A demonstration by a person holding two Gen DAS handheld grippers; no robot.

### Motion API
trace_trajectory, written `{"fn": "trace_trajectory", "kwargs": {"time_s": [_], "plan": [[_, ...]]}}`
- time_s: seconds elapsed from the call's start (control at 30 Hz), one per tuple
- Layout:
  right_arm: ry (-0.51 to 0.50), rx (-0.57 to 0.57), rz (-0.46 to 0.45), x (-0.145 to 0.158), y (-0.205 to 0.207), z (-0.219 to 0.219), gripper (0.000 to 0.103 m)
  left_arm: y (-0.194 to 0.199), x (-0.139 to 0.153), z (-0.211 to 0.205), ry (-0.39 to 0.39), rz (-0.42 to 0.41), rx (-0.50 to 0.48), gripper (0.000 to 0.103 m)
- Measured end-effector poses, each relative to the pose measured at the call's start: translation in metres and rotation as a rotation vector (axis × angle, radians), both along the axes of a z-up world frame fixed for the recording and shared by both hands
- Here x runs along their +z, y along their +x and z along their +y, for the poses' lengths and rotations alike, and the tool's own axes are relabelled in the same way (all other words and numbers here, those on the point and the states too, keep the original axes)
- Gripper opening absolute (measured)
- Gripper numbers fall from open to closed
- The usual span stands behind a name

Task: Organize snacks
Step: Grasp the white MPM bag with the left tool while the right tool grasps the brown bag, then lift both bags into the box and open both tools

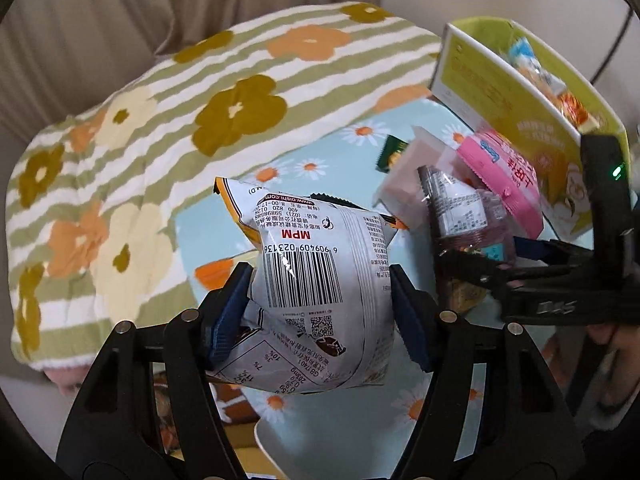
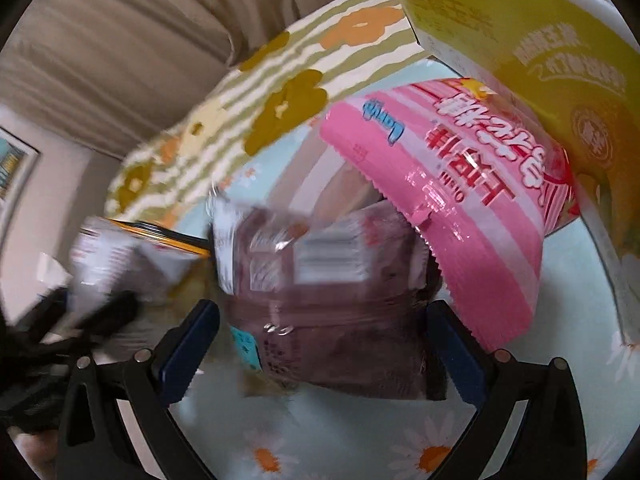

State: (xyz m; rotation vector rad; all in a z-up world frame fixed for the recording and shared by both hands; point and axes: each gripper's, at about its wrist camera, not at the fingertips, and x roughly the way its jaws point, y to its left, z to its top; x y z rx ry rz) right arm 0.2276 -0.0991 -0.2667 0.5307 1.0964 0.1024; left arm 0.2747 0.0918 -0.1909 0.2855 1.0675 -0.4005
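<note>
My left gripper [image 1: 320,300] is shut on a white snack bag [image 1: 316,280] with a barcode, held above the table. My right gripper [image 2: 322,340] is shut on a purple clear-wrapped snack pack [image 2: 340,320]; it shows in the left wrist view [image 1: 472,216] at the right. A pink snack bag [image 2: 452,208] leans on the purple pack and against the yellow-green box [image 2: 540,40]. The box [image 1: 500,92] stands at the right and holds several small snacks [image 1: 560,96].
The table has a light blue daisy cloth [image 1: 352,412]. A striped flower-print blanket [image 1: 160,120] lies behind it. A small dark green packet [image 1: 390,154] and a pale pink pack [image 1: 416,176] lie near the box. A white plate rim [image 1: 268,452] is below.
</note>
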Motion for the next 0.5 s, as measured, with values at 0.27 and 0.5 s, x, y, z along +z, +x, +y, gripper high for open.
{"fn": "trace_trajectory", "kwargs": {"time_s": [0.27, 0.5], "plan": [[-0.09, 0.013, 0.0, -0.001, 0.007, 0.011, 0.103, -0.003, 0.003, 0.024, -0.024, 0.012, 0.066, 0.064], [-0.147, 0.054, -0.038, 0.0, 0.002, 0.017, 0.096, -0.009, 0.002, 0.031, -0.04, 0.017, 0.093, 0.064]]}}
